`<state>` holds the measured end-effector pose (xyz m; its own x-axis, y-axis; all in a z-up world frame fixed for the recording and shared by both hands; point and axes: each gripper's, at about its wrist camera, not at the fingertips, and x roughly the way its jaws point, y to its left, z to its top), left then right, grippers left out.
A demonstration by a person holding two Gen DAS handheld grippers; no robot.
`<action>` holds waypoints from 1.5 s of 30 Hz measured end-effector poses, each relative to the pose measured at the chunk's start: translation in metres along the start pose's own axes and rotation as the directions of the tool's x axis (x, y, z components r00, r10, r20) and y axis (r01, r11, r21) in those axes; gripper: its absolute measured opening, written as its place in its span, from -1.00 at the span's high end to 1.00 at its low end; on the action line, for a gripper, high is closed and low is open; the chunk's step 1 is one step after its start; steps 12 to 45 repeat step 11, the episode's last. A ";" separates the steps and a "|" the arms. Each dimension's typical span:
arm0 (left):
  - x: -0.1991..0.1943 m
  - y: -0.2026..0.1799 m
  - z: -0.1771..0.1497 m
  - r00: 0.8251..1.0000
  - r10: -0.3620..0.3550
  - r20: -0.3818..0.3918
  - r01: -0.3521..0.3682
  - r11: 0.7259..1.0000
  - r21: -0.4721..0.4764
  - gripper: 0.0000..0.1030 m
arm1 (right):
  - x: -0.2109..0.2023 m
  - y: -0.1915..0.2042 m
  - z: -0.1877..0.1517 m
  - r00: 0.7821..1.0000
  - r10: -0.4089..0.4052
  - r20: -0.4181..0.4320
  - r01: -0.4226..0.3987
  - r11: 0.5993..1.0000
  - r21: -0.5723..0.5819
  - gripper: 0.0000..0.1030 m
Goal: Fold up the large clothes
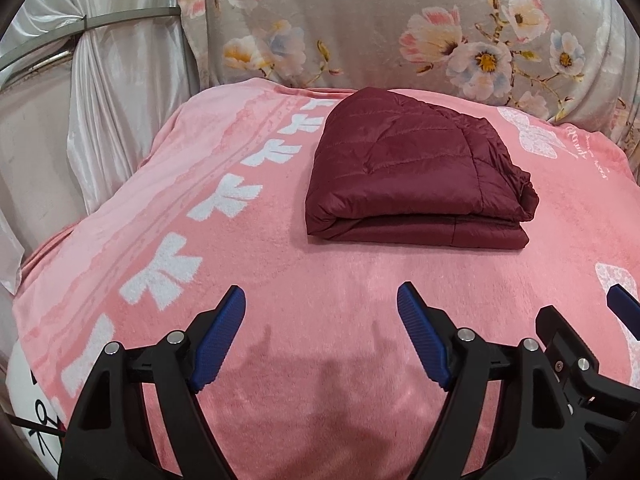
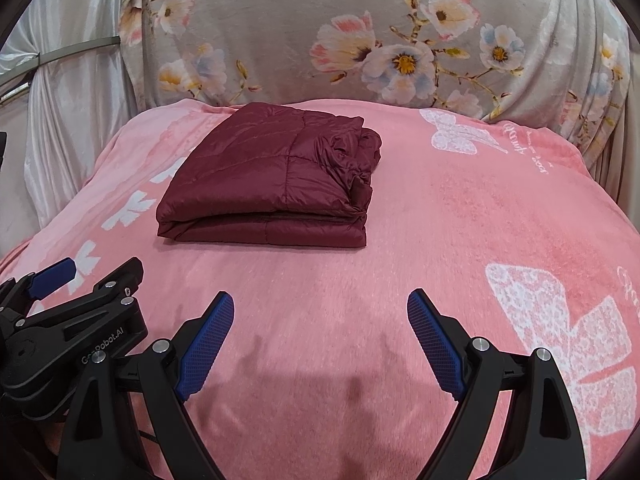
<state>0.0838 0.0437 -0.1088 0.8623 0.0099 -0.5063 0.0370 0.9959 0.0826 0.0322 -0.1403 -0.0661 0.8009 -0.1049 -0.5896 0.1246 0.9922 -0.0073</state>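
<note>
Ahead of both grippers, well clear of their fingertips, the maroon quilted jacket [image 1: 412,168] lies on the pink blanket [image 1: 320,280] as a compact, squarish bundle. The left gripper [image 1: 321,336] hangs above bare blanket with its blue pads spread wide and nothing between them. The right gripper [image 2: 320,344] hangs just beside it, equally wide and equally empty. From each wrist view the neighbouring gripper shows at the edge of the picture, so the two tools sit close together, side by side, both angled down toward the blanket short of the garment.

Judging by how the jacket lies, the folding looks finished or nearly so. The near edge, the one facing the grippers, shows stacked layers, with a thinner flat layer at the bottom and a puffier fold resting on top. The left side of the bundle is rounded and smooth. The side off to the right of both grippers is looser, with bunched, crinkled fabric where the edges do not line up cleanly.

If anything remains, it is probably tidying that rumpled right side: the right gripper would need to reach forward and slightly leftward to it, pinch the loose fabric and tuck or flatten it. The glossy padded shell will likely be slippery and springy, so a light pinch may not hold.
</note>
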 end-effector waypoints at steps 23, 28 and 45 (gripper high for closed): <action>0.019 0.005 -0.001 0.996 -0.036 -0.083 0.034 0.999 -0.029 -0.48 | 0.007 0.007 0.003 1.000 -0.008 -0.006 0.008 1.000 -0.024 -0.68; 0.019 0.005 -0.001 0.996 -0.036 -0.083 0.034 0.999 -0.029 -0.48 | 0.007 0.007 0.003 1.000 -0.008 -0.006 0.008 1.000 -0.024 -0.68; 0.019 0.005 -0.001 0.996 -0.036 -0.083 0.034 0.999 -0.029 -0.48 | 0.007 0.007 0.003 1.000 -0.008 -0.006 0.008 1.000 -0.024 -0.68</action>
